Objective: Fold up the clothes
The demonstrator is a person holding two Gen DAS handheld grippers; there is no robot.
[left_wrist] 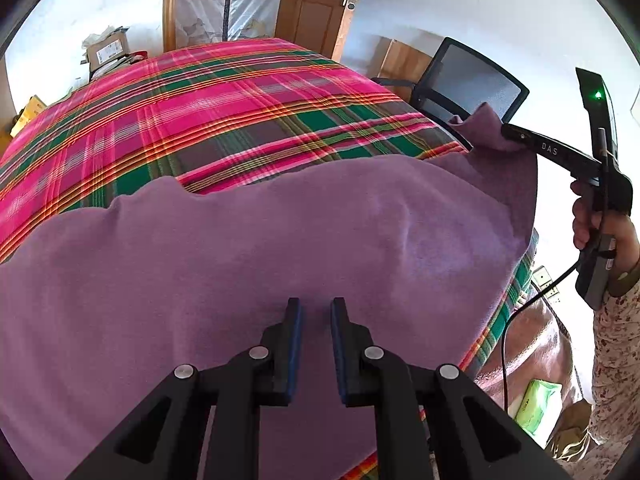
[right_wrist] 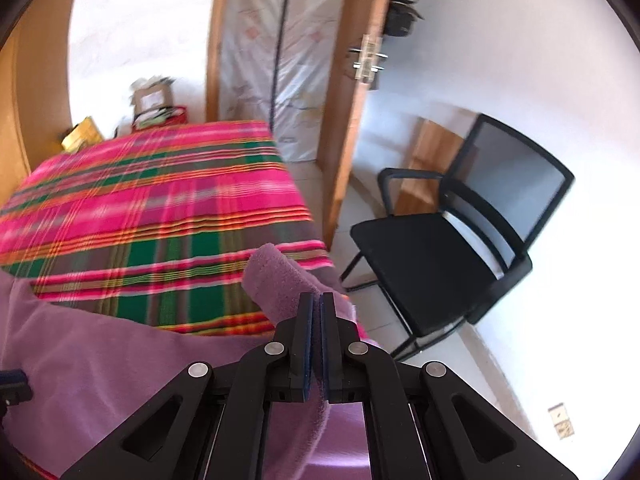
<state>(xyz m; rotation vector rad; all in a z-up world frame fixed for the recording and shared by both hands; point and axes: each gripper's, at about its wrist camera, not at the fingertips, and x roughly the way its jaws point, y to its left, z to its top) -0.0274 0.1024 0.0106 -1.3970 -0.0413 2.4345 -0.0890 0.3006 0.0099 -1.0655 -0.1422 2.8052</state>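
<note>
We are resting our left gripper point(left_wrist: 316, 312) on the purple garment point(left_wrist: 240, 248), its fingers standing slightly apart with only a low ridge of cloth between them; we cannot tell whether they are gripping it. The garment is lying across the near part of the plaid bedspread point(left_wrist: 200, 112). Our right gripper point(right_wrist: 317, 312) is pinching the garment's corner tight, lifting it beside the black chair point(right_wrist: 440, 264).

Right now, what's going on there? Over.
Right tool shut on purple cloth corner. Left tool part open above cloth, gripping nothing. Nothing blocking plaid bed.
</note>
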